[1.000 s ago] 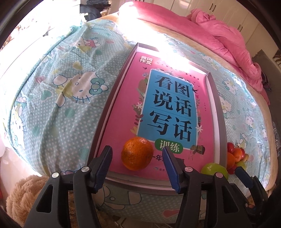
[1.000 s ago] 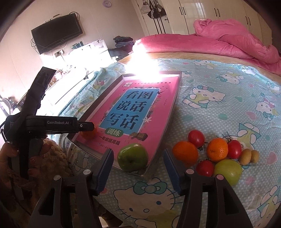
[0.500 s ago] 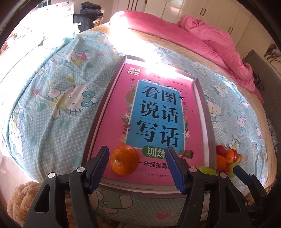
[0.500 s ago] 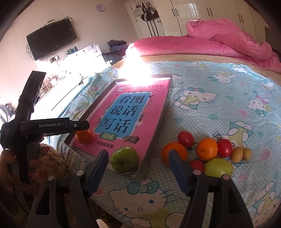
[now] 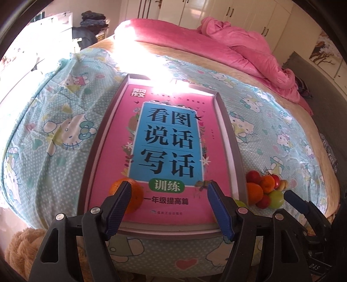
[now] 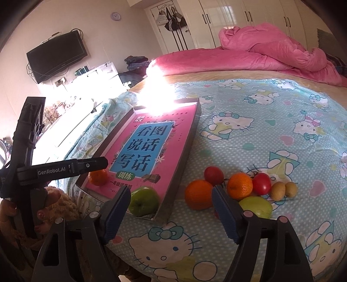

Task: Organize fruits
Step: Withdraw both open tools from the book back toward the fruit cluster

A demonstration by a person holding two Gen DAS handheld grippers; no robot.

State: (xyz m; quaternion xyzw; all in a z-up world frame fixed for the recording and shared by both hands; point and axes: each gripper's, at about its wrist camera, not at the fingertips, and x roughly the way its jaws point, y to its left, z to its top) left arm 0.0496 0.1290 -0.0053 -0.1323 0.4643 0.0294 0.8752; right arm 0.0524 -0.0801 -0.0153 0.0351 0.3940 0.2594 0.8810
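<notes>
A bed fills most of both views, covered by a pale blue cartoon-cat sheet. A rumpled pink duvet is heaped along its far edge, and strong sunlight washes out a patch of sheet just in front of it. Beyond the bed's far left corner a black television hangs on the wall above a white dresser, with folded clothes piled nearby. A small round clock sits high on the wall, bags hang on a door, and white wardrobes line the far side. A tan plush toy lies below the bed's near left corner.
</notes>
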